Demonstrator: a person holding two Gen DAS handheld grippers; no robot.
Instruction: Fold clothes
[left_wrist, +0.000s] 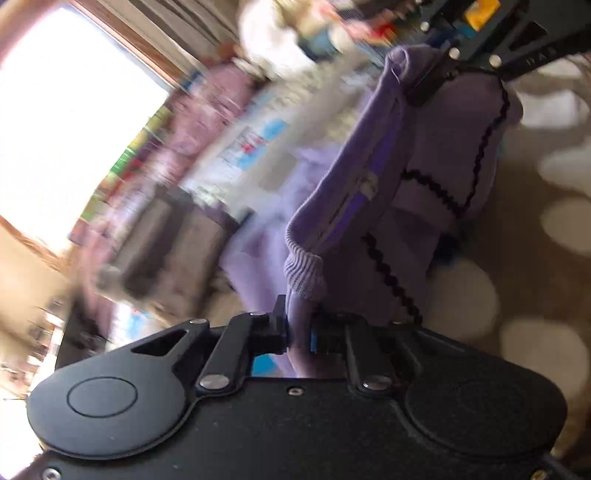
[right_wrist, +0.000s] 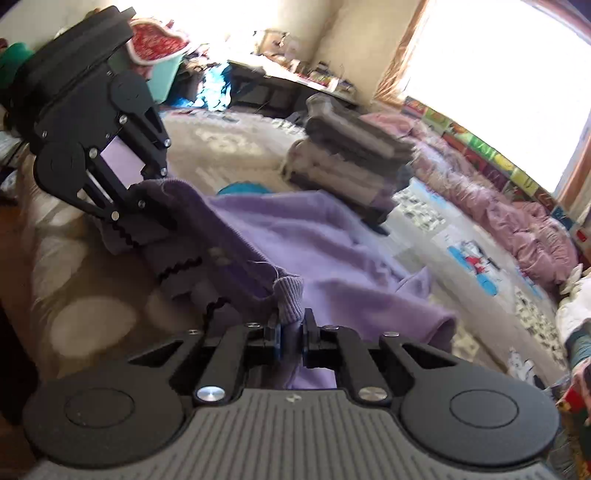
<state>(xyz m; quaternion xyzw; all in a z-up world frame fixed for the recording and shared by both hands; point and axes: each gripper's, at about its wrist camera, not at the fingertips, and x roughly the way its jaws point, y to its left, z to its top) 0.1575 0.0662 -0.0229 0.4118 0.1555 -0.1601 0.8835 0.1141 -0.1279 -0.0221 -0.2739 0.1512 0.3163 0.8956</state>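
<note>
A purple knit garment (left_wrist: 424, 177) with black zigzag trim and ribbed hem hangs stretched between both grippers above the bed. My left gripper (left_wrist: 299, 332) is shut on one ribbed corner. My right gripper (right_wrist: 291, 336) is shut on the other ribbed corner (right_wrist: 290, 295). In the right wrist view the left gripper (right_wrist: 144, 206) holds its end at the upper left, and the rest of the purple garment (right_wrist: 332, 251) drapes down onto the bed. In the left wrist view the right gripper (left_wrist: 443, 74) shows at the top right, clamped on the cloth.
A stack of folded grey and purple clothes (right_wrist: 351, 162) stands on the bed behind the garment. A brown blanket with pale dots (right_wrist: 92, 325) lies at the left. Pink bedding (right_wrist: 517, 221) lines the window side. A teal basket (right_wrist: 162, 81) sits far back.
</note>
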